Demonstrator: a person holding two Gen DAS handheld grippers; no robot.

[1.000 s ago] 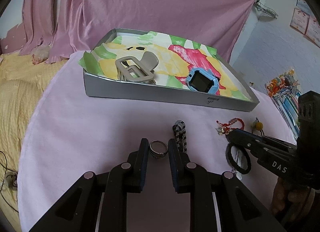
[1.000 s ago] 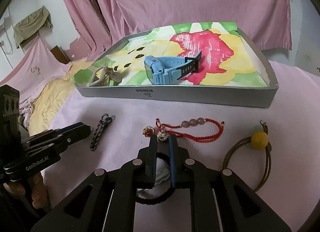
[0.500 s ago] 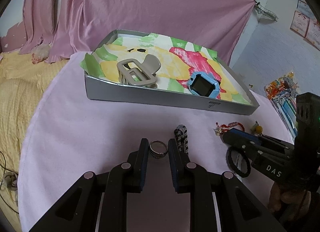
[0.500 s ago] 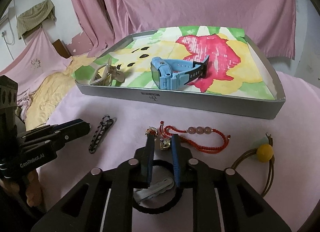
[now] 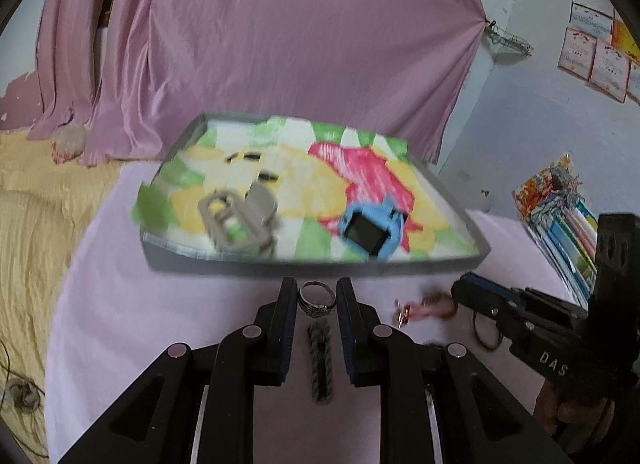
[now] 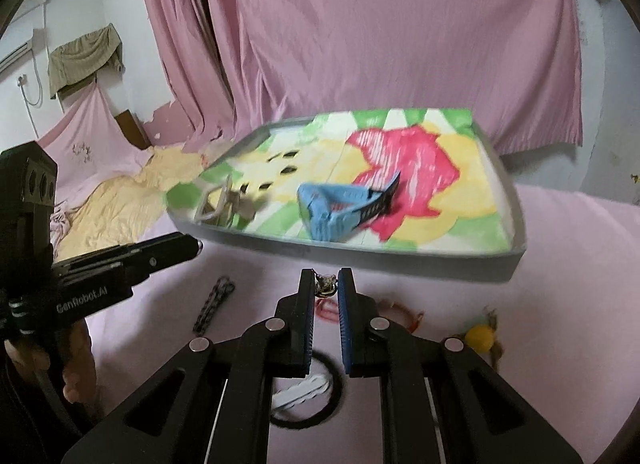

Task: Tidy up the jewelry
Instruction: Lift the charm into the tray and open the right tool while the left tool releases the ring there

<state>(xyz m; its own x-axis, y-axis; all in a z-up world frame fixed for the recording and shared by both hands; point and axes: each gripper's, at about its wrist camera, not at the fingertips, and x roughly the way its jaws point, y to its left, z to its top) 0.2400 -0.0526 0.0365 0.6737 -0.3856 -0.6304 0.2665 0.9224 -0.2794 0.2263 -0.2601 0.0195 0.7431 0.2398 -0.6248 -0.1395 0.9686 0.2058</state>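
Observation:
My left gripper (image 5: 317,296) is shut on a silver ring (image 5: 318,300), held above the pink cloth just short of the grey tray (image 5: 280,266). My right gripper (image 6: 326,284) is shut on the charm end of the red bracelet (image 6: 327,308), whose cord hangs down to the cloth. Lined with bright paper, the tray (image 6: 440,264) holds a beige hair claw (image 5: 236,219) and a blue watch (image 5: 370,229). In each wrist view the other gripper shows from the side: the left gripper (image 6: 192,248) and the right gripper (image 5: 466,288).
A dark patterned clip (image 5: 320,360) lies on the cloth under my left fingers. A black hair tie (image 6: 304,416) with a white clip inside and a yellow-bead hair tie (image 6: 480,338) lie near my right gripper. Pink curtains hang behind the tray.
Both grippers have risen and moved forward toward the tray. The right one has lifted the bracelet's charm end off the cloth. The ring stays in the left one.

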